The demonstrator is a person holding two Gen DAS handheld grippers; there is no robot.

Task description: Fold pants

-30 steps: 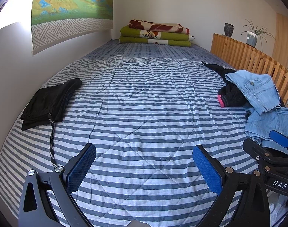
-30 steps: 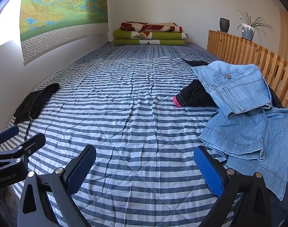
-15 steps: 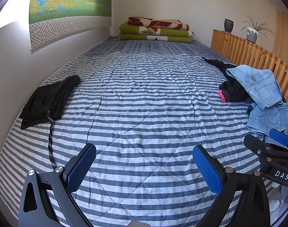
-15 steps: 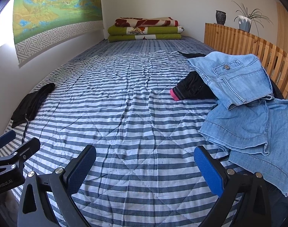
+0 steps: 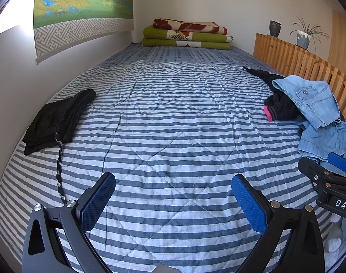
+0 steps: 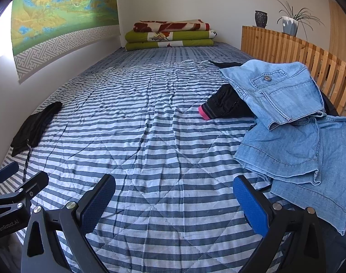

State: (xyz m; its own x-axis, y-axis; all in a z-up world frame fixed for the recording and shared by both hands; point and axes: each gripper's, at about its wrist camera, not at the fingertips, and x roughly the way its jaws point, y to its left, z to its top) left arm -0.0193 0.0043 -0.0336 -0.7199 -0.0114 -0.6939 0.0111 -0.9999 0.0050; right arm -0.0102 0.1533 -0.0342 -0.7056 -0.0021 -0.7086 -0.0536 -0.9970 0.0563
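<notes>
Light: bright daylight, entering from the upper left of both frames, where the wall [image 5: 11, 72] glares white.
Shadows: soft, faint.
Focus: sharp on the bed [image 5: 173, 125].
Distortion: strong fisheye curving; dark vignette in the corners.

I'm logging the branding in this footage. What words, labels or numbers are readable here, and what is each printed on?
"DAS": white letters on the black body of the right hand-held gripper, seen from the left wrist view; cut off at the frame edge.
"GenRobot.AI": on the black body of the left hand-held gripper, seen from the right wrist view.
The button on the denim garment is too small to read.
</notes>
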